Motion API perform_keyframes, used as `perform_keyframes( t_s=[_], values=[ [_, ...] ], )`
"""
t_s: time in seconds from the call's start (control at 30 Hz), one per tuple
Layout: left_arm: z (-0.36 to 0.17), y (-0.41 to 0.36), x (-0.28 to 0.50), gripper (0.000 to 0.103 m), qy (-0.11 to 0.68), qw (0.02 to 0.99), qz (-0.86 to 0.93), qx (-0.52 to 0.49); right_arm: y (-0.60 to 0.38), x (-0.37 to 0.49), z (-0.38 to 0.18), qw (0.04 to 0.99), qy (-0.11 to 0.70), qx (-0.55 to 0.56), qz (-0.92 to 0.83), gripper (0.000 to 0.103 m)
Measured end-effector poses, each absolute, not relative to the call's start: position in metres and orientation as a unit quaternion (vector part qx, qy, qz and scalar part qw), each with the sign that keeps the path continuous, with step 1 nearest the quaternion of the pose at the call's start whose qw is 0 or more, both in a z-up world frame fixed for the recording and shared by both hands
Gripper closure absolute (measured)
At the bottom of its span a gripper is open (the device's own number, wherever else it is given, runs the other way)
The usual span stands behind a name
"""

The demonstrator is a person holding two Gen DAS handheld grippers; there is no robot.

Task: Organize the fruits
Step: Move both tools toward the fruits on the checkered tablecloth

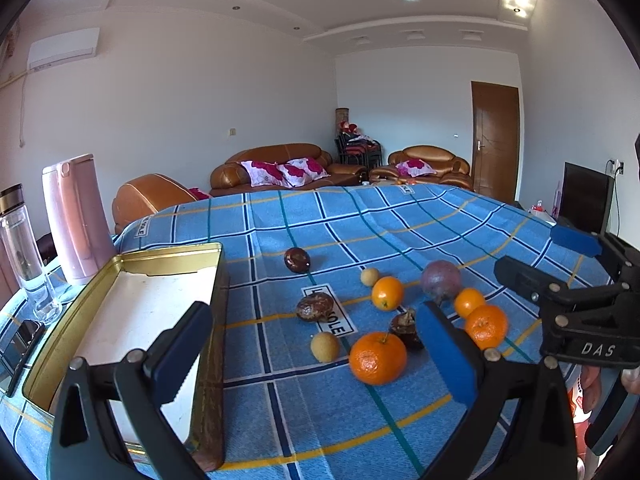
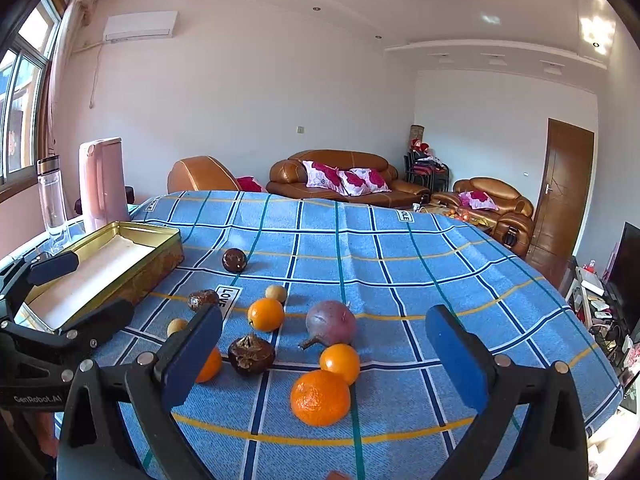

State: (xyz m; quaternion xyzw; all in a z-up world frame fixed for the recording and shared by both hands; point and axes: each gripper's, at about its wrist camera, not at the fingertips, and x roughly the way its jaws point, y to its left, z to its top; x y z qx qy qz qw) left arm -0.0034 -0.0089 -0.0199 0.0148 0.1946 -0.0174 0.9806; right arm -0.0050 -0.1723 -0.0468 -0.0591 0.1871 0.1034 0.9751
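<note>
left wrist view alone shows a phone [image 1: 24,336]; both grippers [image 1: 316,354] [image 2: 324,348] released.

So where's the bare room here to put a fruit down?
The gold tin has nothing in it. Bare cloth stretches beyond the purple fruit to the far edge. It is crowded among the oranges and brown fruits.

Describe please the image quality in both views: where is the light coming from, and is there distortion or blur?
Left wrist view: strong fisheye bending, the tablecloth lines curve; bright sun patches on the ceiling; fruit sharp, the left hand-held gripper slightly soft. Right wrist view: daylight enters from the window at left; dark vignette in the corners; the oranges cast soft shadows.
</note>
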Motion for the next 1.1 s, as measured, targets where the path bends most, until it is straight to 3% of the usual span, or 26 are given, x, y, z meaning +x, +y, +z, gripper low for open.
perform_keyframes(
  t_s=[1.1],
  values=[
    [-0.028, -0.008, -0.002, 0.0, 0.199, 0.98, -0.01, 0.025, -0.176, -0.004, -0.059, 0.973, 0.199, -0.045, 0.111, 0.001]
  ],
)
